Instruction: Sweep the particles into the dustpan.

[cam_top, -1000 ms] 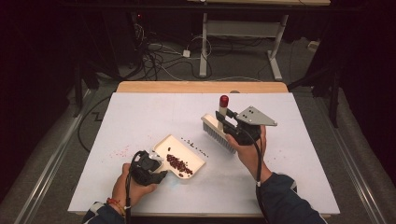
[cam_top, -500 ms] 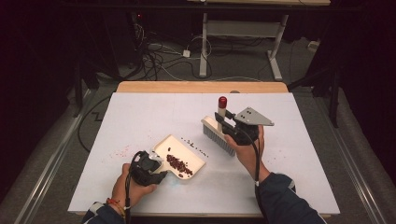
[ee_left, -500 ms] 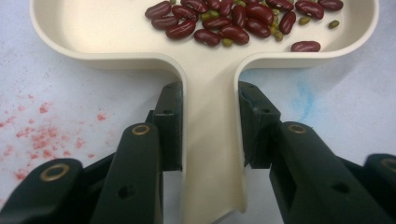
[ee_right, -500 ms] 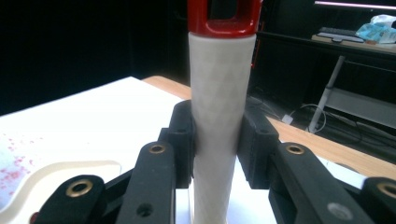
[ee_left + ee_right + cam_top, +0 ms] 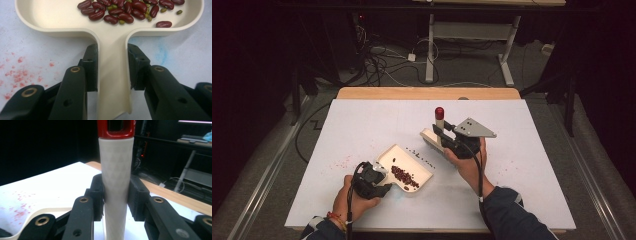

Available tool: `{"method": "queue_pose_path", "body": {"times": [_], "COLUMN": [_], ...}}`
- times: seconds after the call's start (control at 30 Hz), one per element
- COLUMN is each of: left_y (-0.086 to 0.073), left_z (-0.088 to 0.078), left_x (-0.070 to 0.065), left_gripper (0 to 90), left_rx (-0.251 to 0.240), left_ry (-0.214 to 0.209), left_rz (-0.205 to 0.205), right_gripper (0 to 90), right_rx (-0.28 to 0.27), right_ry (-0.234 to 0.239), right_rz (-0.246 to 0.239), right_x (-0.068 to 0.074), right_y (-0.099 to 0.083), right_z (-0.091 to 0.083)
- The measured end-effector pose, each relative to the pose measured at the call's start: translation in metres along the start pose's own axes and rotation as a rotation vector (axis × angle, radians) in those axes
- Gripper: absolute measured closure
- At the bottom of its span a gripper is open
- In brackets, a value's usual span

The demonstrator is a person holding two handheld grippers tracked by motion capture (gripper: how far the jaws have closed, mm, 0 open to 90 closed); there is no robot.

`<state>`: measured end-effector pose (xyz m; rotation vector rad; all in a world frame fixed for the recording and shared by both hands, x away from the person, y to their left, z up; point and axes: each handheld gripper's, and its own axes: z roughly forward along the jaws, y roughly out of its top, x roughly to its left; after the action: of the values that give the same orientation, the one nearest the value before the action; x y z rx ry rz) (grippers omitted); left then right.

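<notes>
Dark room w/ cables on the floor behind, white-covered bench [image 5: 362, 125] up front w/ some red speckles on its left side. Left claw [image 5: 112, 67] is clamped on the flat handle of the cream dustpan [image 5: 409, 159], pads squeezing both edges of it; the pan sits flat on the bench, mouth pointing away and to the right, w/ a pile of red beans [image 5: 404, 176] inside plus a few green ones mixed in. Right claw [image 5: 115, 195] is closed tight around the white brush handle [image 5: 440, 122], which stands close to upright w/ its red cap on top and the brush head [image 5: 430, 136] down at the bench. Key bit imo: a thin line of stray bits [image 5: 421, 156] lies between brush head and pan rim, just off the pan's far-right edge, so the brush is on the far side of them and the pan mouth is on the near side. Sweep prob needs to go toward the person and left, straight along that line into the pan, while left holds it still.
</notes>
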<state>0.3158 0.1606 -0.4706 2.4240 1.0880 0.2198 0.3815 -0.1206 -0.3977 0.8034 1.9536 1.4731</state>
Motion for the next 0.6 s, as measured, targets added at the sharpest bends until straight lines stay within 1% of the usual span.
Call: {"method": "queue_pose_path", "body": {"times": [0.1, 0.17, 0.23, 0.3, 0.4, 0.53, 0.57, 0.6], "left_y": [0.0, 0.001, 0.001, 0.002, 0.002, 0.002, 0.002, 0.002], "left_z": [0.0, 0.0, 0.0, 0.0, 0.0, 0.0, 0.0, 0.0], "left_x": [0.0, -0.001, -0.002, -0.003, -0.004, -0.004, -0.004, -0.004], "left_gripper": [63.9, 63.9, 63.9, 63.9, 63.8, 63.8, 63.8, 63.8], "left_rx": [0.0, 0.003, 0.007, 0.004, -0.001, -0.001, -0.001, -0.001], "left_ry": [0.0, 0.001, -0.002, -0.003, -0.002, -0.004, -0.004, -0.004], "left_rz": [0.001, 0.007, 0.01, 0.012, 0.01, 0.008, 0.008, 0.008], "right_gripper": [69.1, 69.2, 69.2, 69.1, 68.8, 68.9, 69.0, 69.0], "right_rx": [0.003, 0.004, 0.002, 0.004, 0.006, 0.004, -0.002, -0.002], "right_ry": [0.013, 0.037, 0.043, 0.062, 0.078, 0.107, 0.127, 0.127], "right_rz": [-0.014, -0.026, -0.026, -0.037, -0.048, -0.047, -0.053, -0.053], "right_x": [0.008, 0.016, 0.019, 0.026, 0.032, 0.043, 0.048, 0.048], "right_y": [0.0, 0.0, 0.001, 0.001, 0.0, 0.001, 0.001, 0.001], "right_z": [0.001, 0.001, 0.001, 0.001, 0.001, -0.001, -0.002, -0.002]}}
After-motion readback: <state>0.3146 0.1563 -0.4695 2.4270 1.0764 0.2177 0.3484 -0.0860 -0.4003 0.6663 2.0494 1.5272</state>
